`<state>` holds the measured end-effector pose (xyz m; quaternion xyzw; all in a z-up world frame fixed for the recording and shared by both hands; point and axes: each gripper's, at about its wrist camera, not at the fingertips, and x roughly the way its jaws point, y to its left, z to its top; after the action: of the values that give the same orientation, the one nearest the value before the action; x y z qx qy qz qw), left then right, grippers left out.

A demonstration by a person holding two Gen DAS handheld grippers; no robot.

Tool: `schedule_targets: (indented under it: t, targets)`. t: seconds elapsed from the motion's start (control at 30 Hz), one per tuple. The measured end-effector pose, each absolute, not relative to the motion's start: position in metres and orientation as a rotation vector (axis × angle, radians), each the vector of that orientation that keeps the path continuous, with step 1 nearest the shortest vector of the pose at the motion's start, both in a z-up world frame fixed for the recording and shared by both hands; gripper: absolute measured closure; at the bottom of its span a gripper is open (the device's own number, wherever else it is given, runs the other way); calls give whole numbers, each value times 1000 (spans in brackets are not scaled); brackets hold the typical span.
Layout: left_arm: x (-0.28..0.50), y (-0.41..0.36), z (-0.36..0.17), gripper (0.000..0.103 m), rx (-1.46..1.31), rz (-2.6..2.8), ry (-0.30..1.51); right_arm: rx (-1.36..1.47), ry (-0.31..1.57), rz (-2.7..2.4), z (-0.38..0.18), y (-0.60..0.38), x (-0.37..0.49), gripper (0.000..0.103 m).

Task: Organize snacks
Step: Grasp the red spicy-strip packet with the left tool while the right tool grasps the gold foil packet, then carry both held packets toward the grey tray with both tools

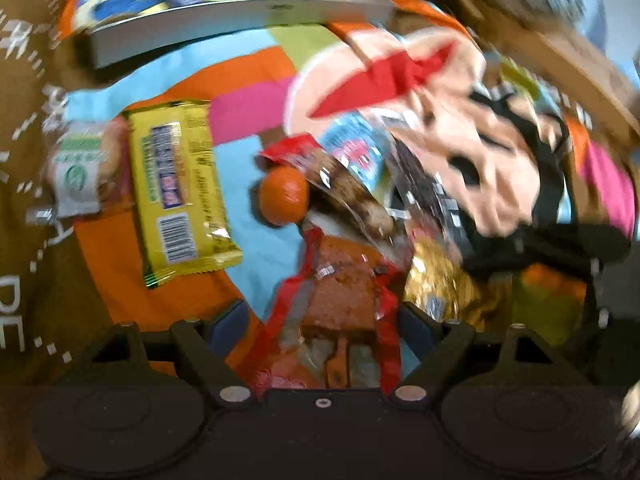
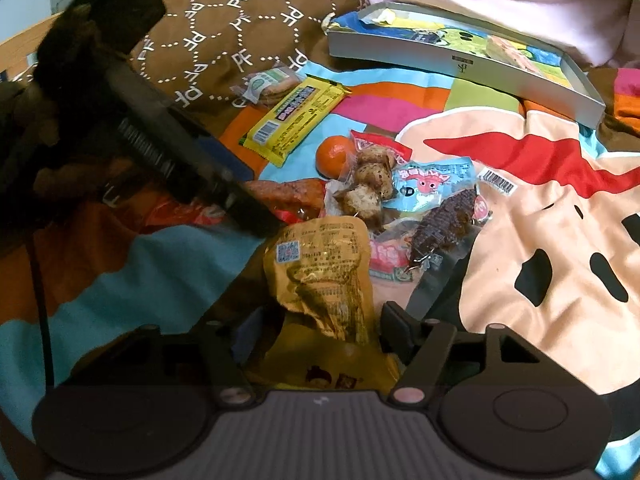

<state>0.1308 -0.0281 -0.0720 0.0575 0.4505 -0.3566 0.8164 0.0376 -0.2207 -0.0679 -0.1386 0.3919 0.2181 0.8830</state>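
Note:
A pile of snack packets lies on a colourful cartoon blanket. In the left wrist view my left gripper [image 1: 320, 320] straddles a red-edged packet with an orange-brown slab [image 1: 340, 300]; the blue pads stand apart from it. In the right wrist view my right gripper [image 2: 316, 328] is closed around the lower end of a gold foil packet [image 2: 320, 272]. The left gripper's dark body [image 2: 168, 140] crosses the left of that view over the red packet [image 2: 288, 194]. A tangerine [image 2: 335, 152], a yellow bar [image 2: 292, 120] and clear packets of meat skewers [image 2: 368, 184] lie beyond.
A shallow white box [image 2: 520, 76] with a cartoon-printed base holds a couple of packets at the back right. A brown patterned pillow [image 2: 224, 36] lies at the back left. A small green-and-white packet [image 2: 268, 82] sits by the yellow bar.

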Motion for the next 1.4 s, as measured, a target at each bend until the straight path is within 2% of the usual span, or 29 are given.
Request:
schedule_targets:
  t: [0.2,0.27,0.33,0.47,0.53,1.1,1.4]
  targets:
    - [120,-36,-72,22,214,-809,977,-302,829,442,-71,-219,38,34]
    - [120,-34,-72,25,197,-806,984,-299,827,439,-71,-220,35,37]
    - [119,-33,-71,35,178,-778,981,-305,822,443,-71,-221,31,42]
    - [114,-33,-69,38,142,-755,986,-311,812,451,-70,-223,26,44]
    - [112,-34,-69,39,135,-746,985,-313,808,444,-69,-224,25,48]
    - [105,-32,-64,51,-27,-652,977,-511,702,367,-65,-215,17,53]
    - [107,-21,-54,53,-147,-643,1038,-566,607,348,-57,-219,11,54]
